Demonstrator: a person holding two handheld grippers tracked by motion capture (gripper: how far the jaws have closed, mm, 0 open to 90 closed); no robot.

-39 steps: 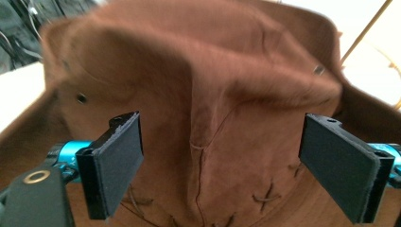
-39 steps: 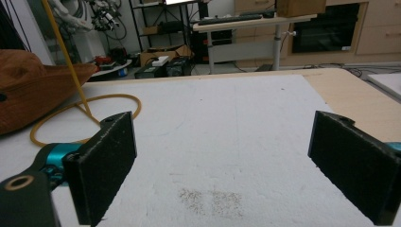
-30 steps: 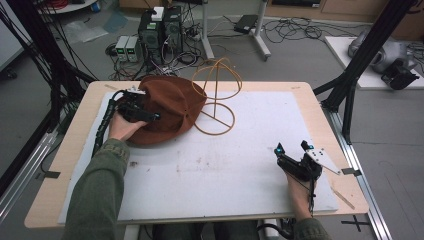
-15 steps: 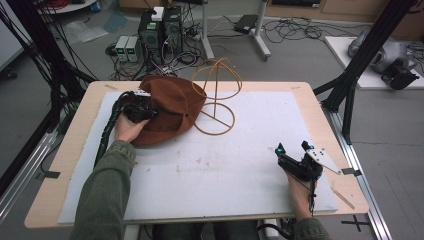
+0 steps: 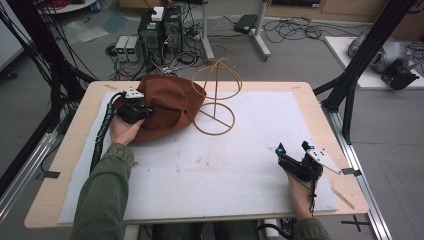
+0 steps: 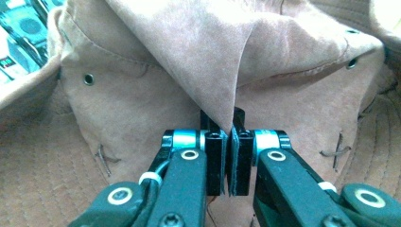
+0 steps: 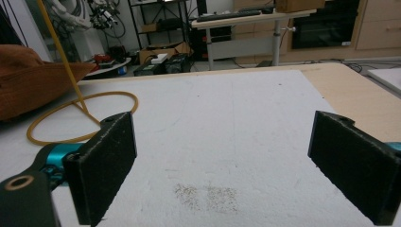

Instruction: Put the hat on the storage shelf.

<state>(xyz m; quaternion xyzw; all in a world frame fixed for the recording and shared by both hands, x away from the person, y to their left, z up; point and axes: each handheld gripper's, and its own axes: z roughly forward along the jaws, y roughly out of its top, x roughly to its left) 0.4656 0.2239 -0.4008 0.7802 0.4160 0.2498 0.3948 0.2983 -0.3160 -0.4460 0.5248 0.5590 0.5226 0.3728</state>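
The brown hat (image 5: 170,107) lies at the far left of the counter (image 5: 310,107), its brim touching the yellow wire stand (image 5: 216,97) beside it. The left gripper (image 6: 227,156) has its fingers (image 6: 215,161) pressed tight on a fold of the hat's brim, while the right gripper (image 5: 292,161) rests near the counter's front right edge, fingers (image 7: 106,163) spread wide and holding nothing

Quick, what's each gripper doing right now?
Left gripper: shut on the brown hat.
Right gripper: open, holding nothing.
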